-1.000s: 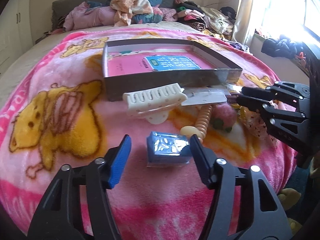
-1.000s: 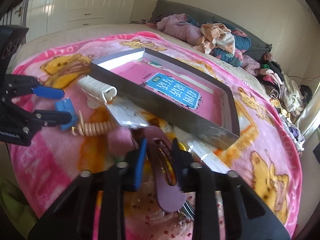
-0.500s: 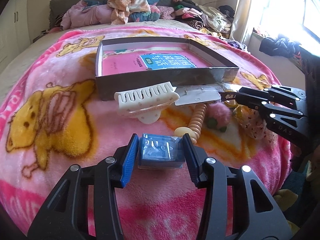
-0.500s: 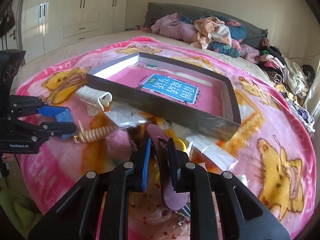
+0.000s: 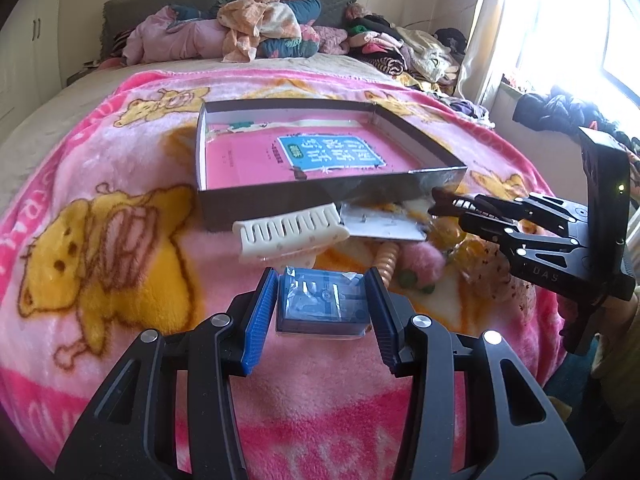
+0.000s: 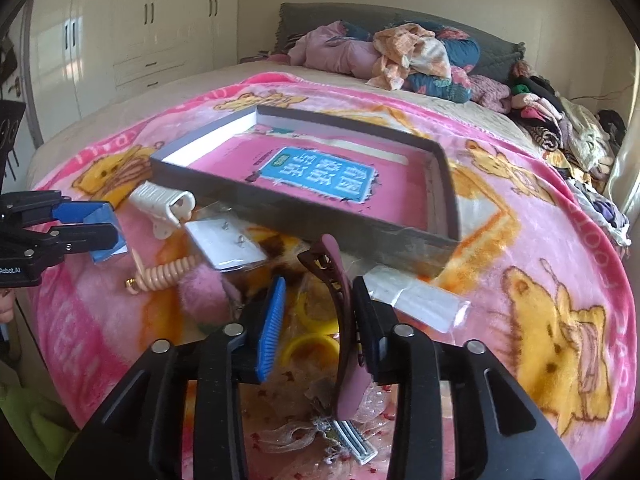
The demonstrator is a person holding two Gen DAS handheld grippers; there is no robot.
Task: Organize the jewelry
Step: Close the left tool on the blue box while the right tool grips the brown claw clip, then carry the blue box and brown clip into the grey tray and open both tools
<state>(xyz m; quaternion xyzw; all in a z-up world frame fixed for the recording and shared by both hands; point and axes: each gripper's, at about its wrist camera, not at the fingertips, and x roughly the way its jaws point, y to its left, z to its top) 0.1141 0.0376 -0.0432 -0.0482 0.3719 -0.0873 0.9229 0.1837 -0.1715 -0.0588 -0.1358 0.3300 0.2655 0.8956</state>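
Note:
My left gripper (image 5: 320, 316) is shut on a small blue jewelry box (image 5: 322, 304) that rests on the pink blanket; from the right wrist view it (image 6: 108, 224) and the box (image 6: 105, 255) are at the far left. My right gripper (image 6: 320, 292) has its jaws opening. A mauve claw hair clip (image 6: 340, 308) stands between them, leaning on the right finger, clear of the blue left pad (image 6: 272, 320). In the left wrist view the right gripper (image 5: 466, 214) is by the grey tray's (image 5: 320, 196) near corner. The tray (image 6: 304, 216) holds a pink book.
In front of the tray lie a white claw clip (image 5: 288, 232), an earring card in plastic (image 6: 224, 244), a peach coil hair tie (image 6: 168, 274), a pink pompom (image 6: 204, 292), yellow hair rings (image 6: 308, 348) and a clear packet (image 6: 416, 304). Clothes are piled at the bed's head.
The left jaws closed from wide apart onto the blue box. The right jaws, earlier pinching the mauve clip, have spread, and the clip now leans on the right finger.

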